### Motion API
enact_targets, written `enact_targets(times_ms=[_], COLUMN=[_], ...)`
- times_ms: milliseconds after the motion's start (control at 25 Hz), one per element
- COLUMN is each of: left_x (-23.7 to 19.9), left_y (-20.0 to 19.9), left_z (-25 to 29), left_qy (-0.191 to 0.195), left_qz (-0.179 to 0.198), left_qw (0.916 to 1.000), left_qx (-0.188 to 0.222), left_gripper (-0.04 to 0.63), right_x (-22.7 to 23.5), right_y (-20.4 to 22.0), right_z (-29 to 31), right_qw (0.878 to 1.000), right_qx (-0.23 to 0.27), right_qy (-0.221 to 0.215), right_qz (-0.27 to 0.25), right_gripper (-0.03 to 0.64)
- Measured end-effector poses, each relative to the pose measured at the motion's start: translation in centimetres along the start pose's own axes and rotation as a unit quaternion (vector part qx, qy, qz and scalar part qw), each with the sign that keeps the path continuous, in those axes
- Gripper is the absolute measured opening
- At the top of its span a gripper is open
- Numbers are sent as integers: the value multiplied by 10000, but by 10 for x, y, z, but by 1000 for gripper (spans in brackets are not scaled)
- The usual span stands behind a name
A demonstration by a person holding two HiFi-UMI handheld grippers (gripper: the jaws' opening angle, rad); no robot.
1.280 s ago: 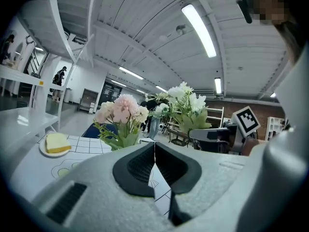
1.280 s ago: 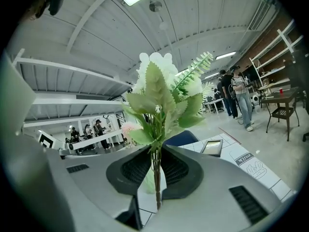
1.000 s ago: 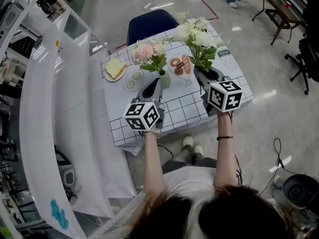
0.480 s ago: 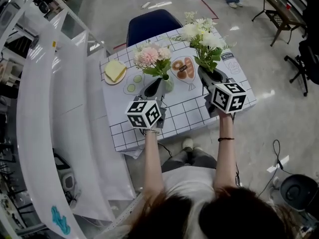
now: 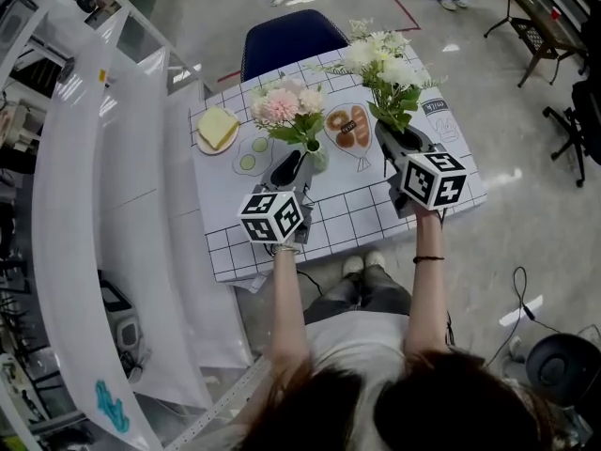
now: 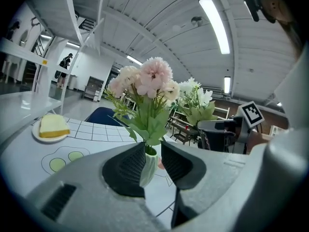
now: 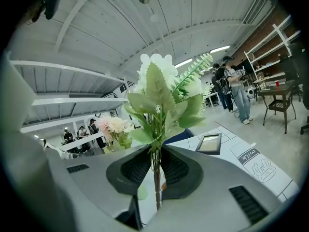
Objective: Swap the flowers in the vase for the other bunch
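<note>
The table is covered with a white cloth printed with a black grid. A pale green ribbed vase stands about midway between its near and far edges, a little toward the left edge. The vase holds a bunch of pink and cream flowers with green leaves.

The left gripper is level with the vase. Its jaws have just been opening and now stand partly apart, with the vase in the gap between them and not gripped.

The right gripper is clamped on the thin stems of a bunch of white flowers with green leaves. It holds the bunch upright over the right part of the table, well apart from the vase.

A yellow slice on a small plate sits near the far left corner. A dark blue chair stands beyond the far edge.
</note>
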State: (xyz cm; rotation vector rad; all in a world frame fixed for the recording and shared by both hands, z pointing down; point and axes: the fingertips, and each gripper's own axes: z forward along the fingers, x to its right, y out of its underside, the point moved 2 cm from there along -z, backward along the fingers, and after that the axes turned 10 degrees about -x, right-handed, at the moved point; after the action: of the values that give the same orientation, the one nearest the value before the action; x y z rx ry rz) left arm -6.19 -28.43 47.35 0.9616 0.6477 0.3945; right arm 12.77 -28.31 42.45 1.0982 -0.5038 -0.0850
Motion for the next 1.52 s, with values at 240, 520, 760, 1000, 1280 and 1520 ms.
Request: enact_targets(times_ms=[240,520,760,1000,1280,1520], left_x=[0,-8,-7,-12,-17,-16], left_y=[5,2,-1,3,2,2], left_z=[10,17,23,29,36,45], left_qy=[-233,-548,-711,-919,-1054,-1060], left_qz=[-176,-325,-364,-496,-570,-578], left_qw=[9996,9978,9963,9939,9918,9917], left_qx=[30,183,302,358,444,449], left_gripper=[143,183,208,221,227,227], right_x=[9,13,17,21,27,33], right_y=[-8,-11,-16,-18,-20,-21], right_z=[10,23,32,40,46,49], right_qw=[9998,9988,9976,9961,9947,9942], right_qx=[-125,-259,-309,-391,-459,-497], right_qy=[-160,-359,-530,-676,-768,-815], right_qz=[-76,-220,-305,-402,-501,-505], right_gripper=[57,57,57,57,57,57])
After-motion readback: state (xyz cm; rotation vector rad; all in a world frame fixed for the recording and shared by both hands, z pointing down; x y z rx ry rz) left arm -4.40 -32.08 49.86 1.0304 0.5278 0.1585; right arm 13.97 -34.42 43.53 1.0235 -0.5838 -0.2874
